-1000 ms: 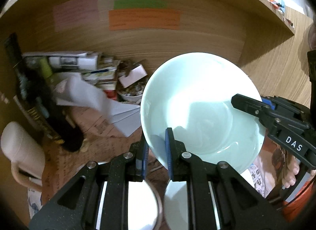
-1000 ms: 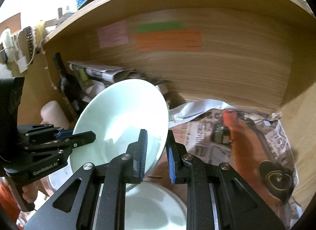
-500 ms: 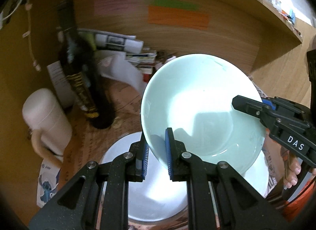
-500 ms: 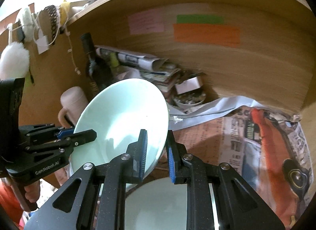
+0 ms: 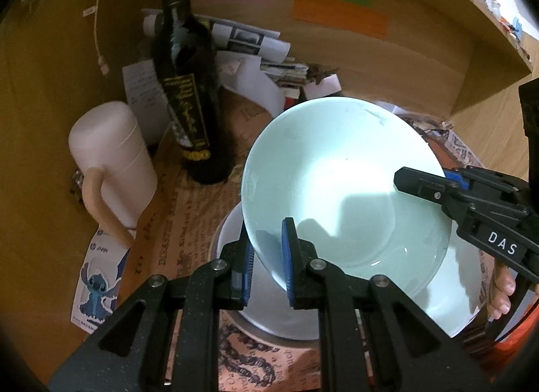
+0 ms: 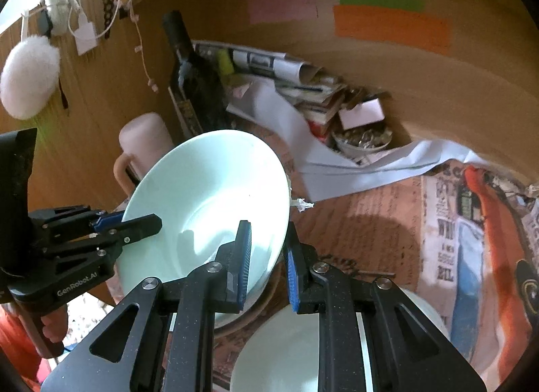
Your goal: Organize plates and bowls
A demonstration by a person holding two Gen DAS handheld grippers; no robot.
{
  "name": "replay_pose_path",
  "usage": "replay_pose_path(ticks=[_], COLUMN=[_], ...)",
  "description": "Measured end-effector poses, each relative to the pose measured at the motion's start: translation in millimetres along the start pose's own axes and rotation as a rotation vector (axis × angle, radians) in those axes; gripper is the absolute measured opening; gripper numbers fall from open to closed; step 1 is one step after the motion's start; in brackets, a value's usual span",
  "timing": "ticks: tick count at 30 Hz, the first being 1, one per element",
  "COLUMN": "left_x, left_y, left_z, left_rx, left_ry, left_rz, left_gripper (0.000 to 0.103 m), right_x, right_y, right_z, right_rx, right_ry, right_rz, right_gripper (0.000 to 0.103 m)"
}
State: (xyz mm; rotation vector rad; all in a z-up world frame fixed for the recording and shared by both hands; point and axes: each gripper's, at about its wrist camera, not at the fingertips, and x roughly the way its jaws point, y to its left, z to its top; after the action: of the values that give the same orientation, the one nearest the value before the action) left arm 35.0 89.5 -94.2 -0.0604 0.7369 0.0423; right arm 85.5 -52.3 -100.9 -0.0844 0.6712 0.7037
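A pale green bowl (image 6: 209, 203) is held tilted between two grippers: its near rim is clamped between the blue pads of the right gripper (image 6: 267, 265), and its left rim is gripped by the left gripper (image 6: 131, 223). Below it, a white plate (image 6: 289, 351) is seen on a newspaper-covered surface (image 6: 370, 223). Behind the bowl, a dark bottle (image 6: 192, 78), a pale mug (image 6: 141, 142) and stacked papers (image 6: 286, 68) are shown against a wooden wall (image 6: 438, 88).

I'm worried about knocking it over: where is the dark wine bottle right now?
In the left wrist view, the dark wine bottle stands upper left, between the white mug and the held pale green bowl.
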Motion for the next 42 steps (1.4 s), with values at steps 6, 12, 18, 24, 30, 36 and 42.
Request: replay_pose_path(ticks=[6, 12, 18, 24, 30, 36, 42], left_x=[3.0, 8.6, 13.0, 11.5, 13.9, 13.4, 14.4], left_y=[6.7, 10.7, 12.4, 12.7, 15.6, 14.2, 13.4], left_z=[-11.0, -18.6, -23.7, -25.7, -28.1, -29.0, -31.0], left_rx=[-0.003, -0.001, 0.006, 0.015, 0.020, 0.027, 0.043], left_ry=[0.015, 0.034, 0.040, 0.030, 0.038, 0.031, 0.024], left_rz=[0.029, 0.046, 0.068, 0.090, 0.107, 0.117, 0.134], left_gripper=[0.015, 0.015, 0.015, 0.015, 0.015, 0.016, 0.016], right_x=[14.3, 24.0, 31.5, 37.7, 40.7, 39.8, 40.1], right_y=[3.6, 4.7, 6.3, 8.2, 11.7, 18.6, 20.4], right_z=[-6.2, -11.3, -14.5, -14.3, -14.7, -14.4, -12.1], right_rx=[0.000, 0.001, -0.006, -0.013, -0.040, -0.083, -0.102], right_ry=[0.046, 0.080, 0.102, 0.116, 0.121, 0.109, 0.108], right_rz=[0.016, 0.027, 0.032, 0.039, 0.024, -0.007, -0.025], right_gripper=[0.017, 0.017, 0.017, 0.017, 0.017, 0.020, 0.020])
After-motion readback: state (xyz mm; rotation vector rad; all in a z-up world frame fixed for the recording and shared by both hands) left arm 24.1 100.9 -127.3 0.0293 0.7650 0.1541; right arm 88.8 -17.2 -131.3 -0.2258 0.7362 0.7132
